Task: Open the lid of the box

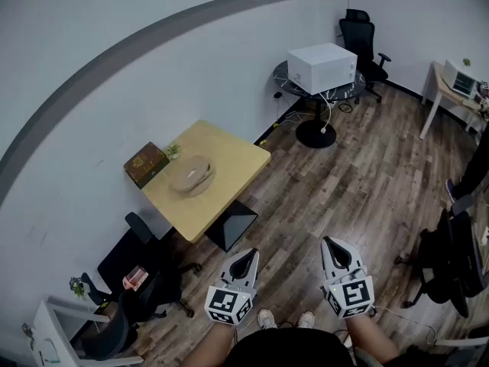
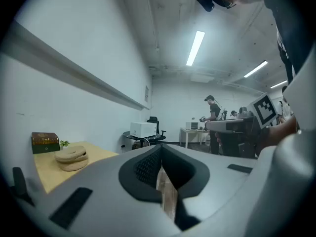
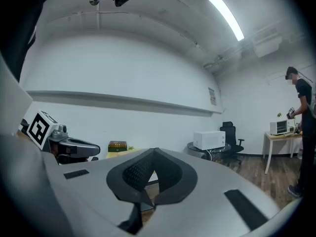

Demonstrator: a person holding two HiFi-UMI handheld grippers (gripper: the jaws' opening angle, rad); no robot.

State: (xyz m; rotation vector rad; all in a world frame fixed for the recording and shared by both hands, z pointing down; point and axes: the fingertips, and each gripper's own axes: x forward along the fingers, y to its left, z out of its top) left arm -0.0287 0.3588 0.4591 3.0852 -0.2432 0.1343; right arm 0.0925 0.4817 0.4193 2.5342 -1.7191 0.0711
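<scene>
Box (image 1: 145, 164): dark, brown-green, lid down. It sits at the far-left corner of the pale wood worktop (image 1: 237, 163), close against the wall. Small potted plant (image 1: 173, 151) just beside it on the right. Round tan item (image 1: 191, 176) lies nr the worktop's middle, apart from the box; cannot tell what it is. Nothing rests on the box, so the lid looks free to lift.

Left gripper (image 1: 244, 257): fingers together, nothing btwn them. Right gripper (image 1: 333, 245): same, fingers closed, empty. Both are held level in front of the person, side by side and well apart from the worktop, w/ bare wood floor (image 1: 328, 182) in btwn. Judgement: this is a carry posture for the approach, not a working one; task not begun.

Next step, as judged: walk in to the near edge, part one gripper's fingers, take the lid's front lip. Risks: the box backs onto the wall, so the lid may have little room to swing. A light box could slide unless the other gripper steadies it.
</scene>
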